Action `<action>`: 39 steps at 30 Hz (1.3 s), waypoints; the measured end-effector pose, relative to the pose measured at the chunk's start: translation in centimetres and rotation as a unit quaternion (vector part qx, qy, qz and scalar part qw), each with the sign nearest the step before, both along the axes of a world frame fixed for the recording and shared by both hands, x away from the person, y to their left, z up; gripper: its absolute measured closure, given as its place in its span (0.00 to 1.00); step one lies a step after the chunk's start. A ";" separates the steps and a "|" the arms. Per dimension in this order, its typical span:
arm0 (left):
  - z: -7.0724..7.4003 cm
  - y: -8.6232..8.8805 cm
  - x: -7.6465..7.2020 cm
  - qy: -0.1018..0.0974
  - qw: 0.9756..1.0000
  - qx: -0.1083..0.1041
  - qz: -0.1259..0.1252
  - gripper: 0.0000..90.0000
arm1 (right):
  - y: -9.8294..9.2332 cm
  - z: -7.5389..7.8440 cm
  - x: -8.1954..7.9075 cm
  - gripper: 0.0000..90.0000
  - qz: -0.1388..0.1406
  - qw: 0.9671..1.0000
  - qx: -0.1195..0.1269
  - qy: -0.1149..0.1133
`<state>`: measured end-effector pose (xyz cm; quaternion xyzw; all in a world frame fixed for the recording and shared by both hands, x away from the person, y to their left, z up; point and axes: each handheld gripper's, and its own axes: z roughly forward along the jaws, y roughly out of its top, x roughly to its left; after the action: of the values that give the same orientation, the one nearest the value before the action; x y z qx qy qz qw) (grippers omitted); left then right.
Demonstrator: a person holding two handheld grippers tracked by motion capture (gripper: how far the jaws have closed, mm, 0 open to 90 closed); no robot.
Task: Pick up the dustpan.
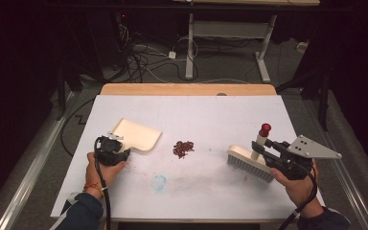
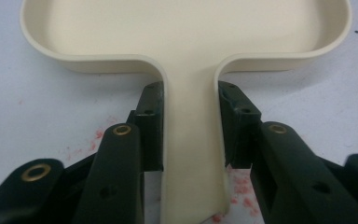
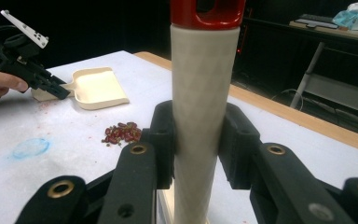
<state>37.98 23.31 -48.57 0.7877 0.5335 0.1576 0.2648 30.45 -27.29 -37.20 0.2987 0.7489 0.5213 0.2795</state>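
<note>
A cream dustpan (image 1: 136,134) lies flat on the white table top, left of centre. My left gripper (image 1: 125,152) is shut on its handle; in the left gripper view the dustpan (image 2: 186,28) stretches ahead and both pads of my left gripper (image 2: 189,93) press the handle's sides. A small pile of dark red beans (image 1: 183,148) sits mid-table. At the right, a hand brush (image 1: 249,163) stands on its bristles, red-capped handle tilted upward. My right gripper (image 1: 261,149) is shut on that handle (image 3: 200,84). In the right gripper view the beans (image 3: 121,133), the dustpan (image 3: 98,86) and the left gripper (image 3: 60,91) lie beyond.
The white table top (image 1: 196,191) has a blue smudge (image 1: 159,182) near the front and faint red stains by the dustpan handle. A wooden strip (image 1: 187,89) borders the far edge. Behind it are desk legs and cables on the floor.
</note>
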 end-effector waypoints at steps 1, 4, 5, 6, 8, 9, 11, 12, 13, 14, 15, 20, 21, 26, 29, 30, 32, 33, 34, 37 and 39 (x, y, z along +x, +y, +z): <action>0.0 0.0 0.0 -0.001 1.000 0.001 -0.003 0.71 | 0.0 0.0 0.0 0.77 0.001 1.000 0.000 0.001; 0.2 0.1 0.0 0.000 1.000 0.006 -0.010 0.71 | -0.1 0.0 0.0 0.77 0.001 1.000 0.002 0.004; 0.3 0.0 0.0 0.001 1.000 0.011 -0.015 0.71 | -0.1 0.0 0.0 0.77 0.002 1.000 0.003 0.002; 0.5 0.1 -0.1 0.003 1.000 0.012 -0.019 0.71 | -0.2 0.0 0.0 0.77 0.002 1.000 0.002 0.001; 0.9 0.2 -0.2 0.003 1.000 0.013 -0.025 0.71 | -0.2 0.1 0.0 0.77 0.000 1.000 0.003 0.000; 1.0 0.2 -0.3 0.001 1.000 0.014 -0.027 0.72 | -0.3 0.1 0.0 0.77 -0.001 1.000 0.004 0.000; 1.5 0.3 -0.5 0.000 0.999 0.020 -0.033 0.72 | -0.3 0.1 0.0 0.77 -0.002 1.000 0.003 -0.002; 1.7 0.3 -0.7 -0.002 0.999 0.021 -0.037 0.72 | -0.3 0.1 0.0 0.77 -0.003 1.000 0.003 -0.002; 1.9 0.4 -0.8 -0.004 0.999 0.021 -0.040 0.72 | -0.3 0.1 0.0 0.77 -0.003 1.000 0.003 -0.002; 2.2 0.4 -0.9 -0.005 0.999 0.024 -0.045 0.72 | -0.3 0.1 0.0 0.77 -0.003 1.000 0.003 -0.003; 2.4 0.5 -1.1 -0.005 0.998 0.026 -0.049 0.72 | -0.3 0.1 0.0 0.77 -0.003 1.000 0.003 -0.003; 3.2 0.8 -2.1 -0.001 0.997 0.033 -0.074 0.72 | -0.4 0.1 -0.1 0.77 -0.002 1.000 0.003 -0.004; 3.3 0.9 -2.3 0.002 0.996 0.035 -0.081 0.72 | -0.4 0.1 -0.1 0.77 -0.003 1.000 0.003 -0.003; 3.8 1.0 -3.8 0.013 0.992 0.039 -0.115 0.72 | -0.4 0.1 -0.1 0.77 -0.005 1.000 0.004 -0.004; 4.0 0.7 -4.5 0.017 0.990 0.036 -0.135 0.72 | -0.5 0.1 0.0 0.77 -0.007 1.000 0.004 -0.004; 4.0 0.5 -4.7 0.020 0.989 0.037 -0.143 0.72 | -0.5 0.1 0.0 0.77 -0.007 1.000 0.004 -0.004; 3.9 0.1 -5.1 0.026 0.986 0.038 -0.158 0.72 | -0.4 0.1 0.0 0.77 -0.007 1.000 0.004 -0.002; 3.8 -0.1 -5.3 0.029 0.985 0.039 -0.167 0.72 | -0.4 0.1 0.0 0.77 -0.007 1.000 0.004 -0.002; 3.8 -0.3 -5.5 0.032 0.983 0.041 -0.175 0.72 | -0.4 0.1 0.1 0.77 -0.007 1.000 0.004 -0.003; 3.6 -0.8 -6.1 0.038 0.980 0.035 -0.193 0.72 | -0.4 0.0 0.2 0.77 -0.007 1.000 0.004 0.001; 3.5 -1.2 -6.4 0.042 0.978 0.032 -0.203 0.71 | -0.3 -0.1 0.3 0.77 -0.006 1.000 0.003 0.003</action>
<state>31.55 22.10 -45.10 0.8935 0.3678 0.0845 0.2434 30.78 -27.63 -37.32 0.3059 0.7464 0.5208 0.2794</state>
